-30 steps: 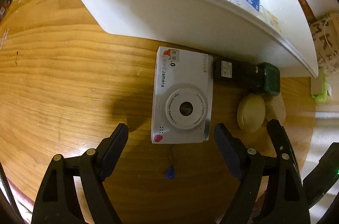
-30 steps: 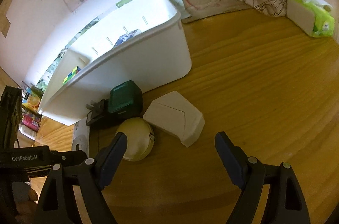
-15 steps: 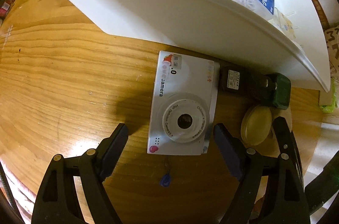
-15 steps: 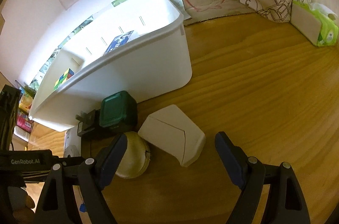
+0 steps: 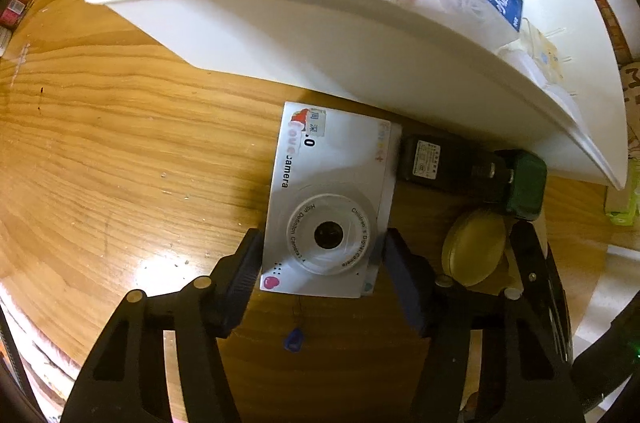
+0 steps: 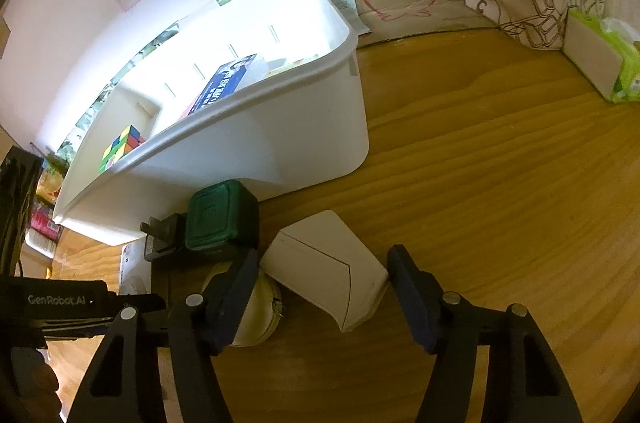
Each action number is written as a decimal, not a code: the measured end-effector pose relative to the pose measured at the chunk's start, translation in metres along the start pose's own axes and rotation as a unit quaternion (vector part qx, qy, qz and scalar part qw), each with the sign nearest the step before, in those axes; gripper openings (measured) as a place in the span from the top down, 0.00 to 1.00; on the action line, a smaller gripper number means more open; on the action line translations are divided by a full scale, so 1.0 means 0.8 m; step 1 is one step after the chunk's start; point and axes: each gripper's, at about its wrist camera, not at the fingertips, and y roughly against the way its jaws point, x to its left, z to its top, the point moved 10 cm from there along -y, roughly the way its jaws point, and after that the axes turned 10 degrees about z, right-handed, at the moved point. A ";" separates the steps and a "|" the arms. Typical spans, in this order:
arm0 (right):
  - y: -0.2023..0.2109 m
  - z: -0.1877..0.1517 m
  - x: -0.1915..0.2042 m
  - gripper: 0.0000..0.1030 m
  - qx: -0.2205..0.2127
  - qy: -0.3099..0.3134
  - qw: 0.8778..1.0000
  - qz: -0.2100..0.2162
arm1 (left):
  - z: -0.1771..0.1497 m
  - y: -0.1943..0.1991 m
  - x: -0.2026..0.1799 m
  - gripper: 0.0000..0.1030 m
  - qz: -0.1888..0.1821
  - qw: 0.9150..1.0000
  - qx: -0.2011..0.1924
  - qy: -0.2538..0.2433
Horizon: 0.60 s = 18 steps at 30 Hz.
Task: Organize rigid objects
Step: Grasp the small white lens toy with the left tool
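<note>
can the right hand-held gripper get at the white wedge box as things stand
Probably yes. The right hand-held gripper already straddles the white wedge box, its jaws just closing in on both sides. The round yellow case crowds the left finger but does not block it.

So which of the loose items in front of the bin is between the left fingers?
The white toy camera: the left gripper straddles its lens end. The black adapter, green box and round yellow case lie beside it, outside the fingers.

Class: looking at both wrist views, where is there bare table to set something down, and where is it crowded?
Free: the wood left of the toy camera, and the wide stretch right of the white box up to the tissue pack. Crowded: the strip in front of the bin, where camera, charger, green block and round case sit close together.
</note>
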 end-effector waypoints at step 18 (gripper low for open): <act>0.012 -0.027 0.004 0.36 0.074 0.063 0.995 0.038 | -0.029 -0.003 0.005 0.39 -0.003 0.999 0.033 0.030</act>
